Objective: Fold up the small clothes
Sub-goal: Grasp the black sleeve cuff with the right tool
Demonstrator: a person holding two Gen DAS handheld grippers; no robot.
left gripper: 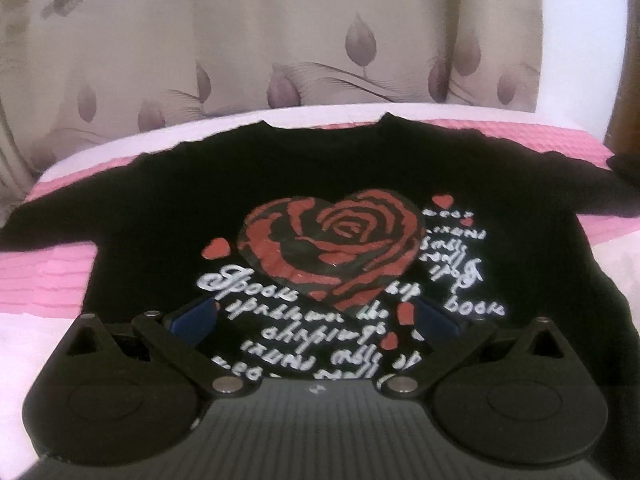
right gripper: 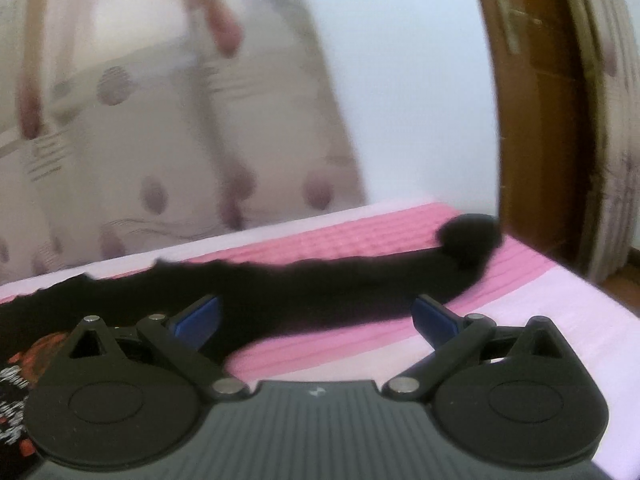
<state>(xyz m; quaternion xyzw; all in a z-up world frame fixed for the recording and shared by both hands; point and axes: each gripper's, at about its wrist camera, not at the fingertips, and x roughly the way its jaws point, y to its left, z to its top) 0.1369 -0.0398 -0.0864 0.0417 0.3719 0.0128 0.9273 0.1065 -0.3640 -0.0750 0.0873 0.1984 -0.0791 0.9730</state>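
Observation:
A small black long-sleeved top (left gripper: 320, 168) lies spread flat, front up, on the pink and white bed cover (left gripper: 44, 276). It has a red rose heart print (left gripper: 332, 240) and white script. My left gripper (left gripper: 316, 316) is open and empty, just above the lower chest print. In the right wrist view the top's right sleeve (right gripper: 320, 292) stretches out to a bunched cuff (right gripper: 468, 240). My right gripper (right gripper: 316, 318) is open and empty, hovering over that sleeve.
A beige curtain with mauve petal shapes (left gripper: 280, 40) hangs behind the bed. A white wall (right gripper: 400, 80) and a brown wooden door frame (right gripper: 532, 120) stand to the right. The bed's right edge (right gripper: 600, 304) drops off near the door.

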